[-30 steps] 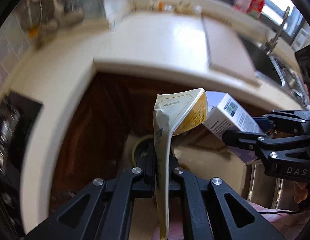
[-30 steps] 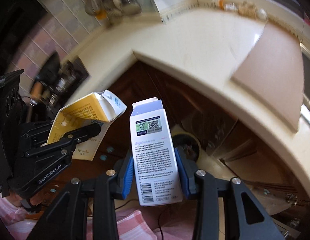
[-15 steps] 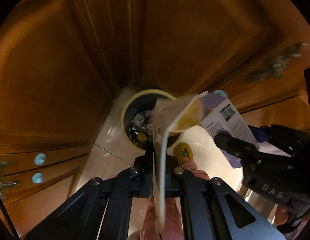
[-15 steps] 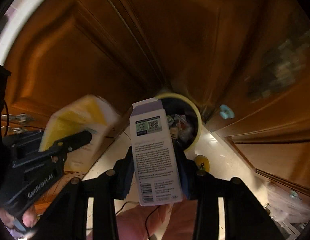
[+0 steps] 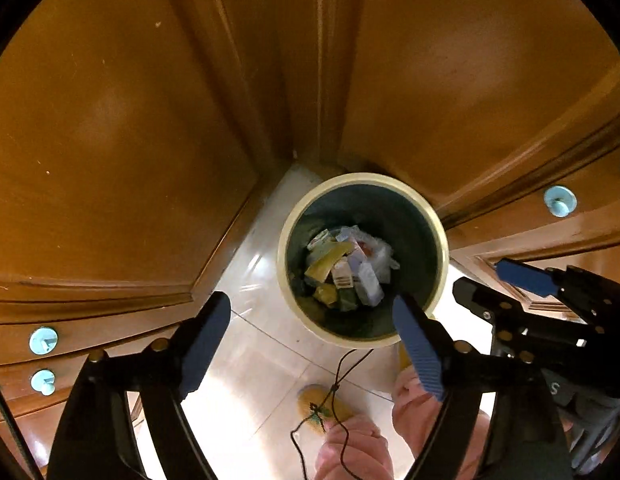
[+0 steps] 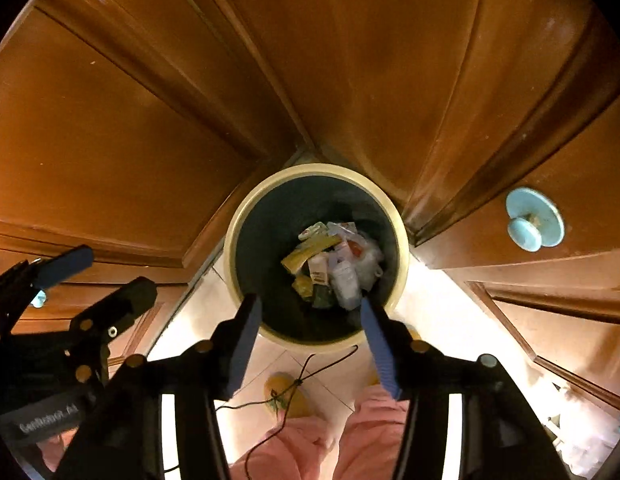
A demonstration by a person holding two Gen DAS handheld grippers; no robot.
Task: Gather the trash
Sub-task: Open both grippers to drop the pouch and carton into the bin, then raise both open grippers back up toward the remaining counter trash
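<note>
Both grippers are empty now. A second ago the left gripper (image 5: 310, 344) was pinching the yellow carton and the right gripper (image 6: 307, 338) had the purple-and-white carton; now both sets of jaws have just been opening and there's nothing between either pair. Left is spread wide, right is parted a bit less.

The view has changed too: earlier you could see the countertop and window, now it's just brown cabinet doors (image 5: 121, 152) and pale floor tile (image 5: 245, 380).

Both grippers point almost straight down, side by side, over the cream-rimmed trash bin (image 6: 234, 240) in the cabinet corner. The yellow carton (image 5: 326, 263) lies on the pile of wrappers inside, with a pale carton (image 6: 346, 284) near it. Pink trouser legs (image 6: 301, 448) and a yellow slipper (image 5: 322, 404) show below.
</note>
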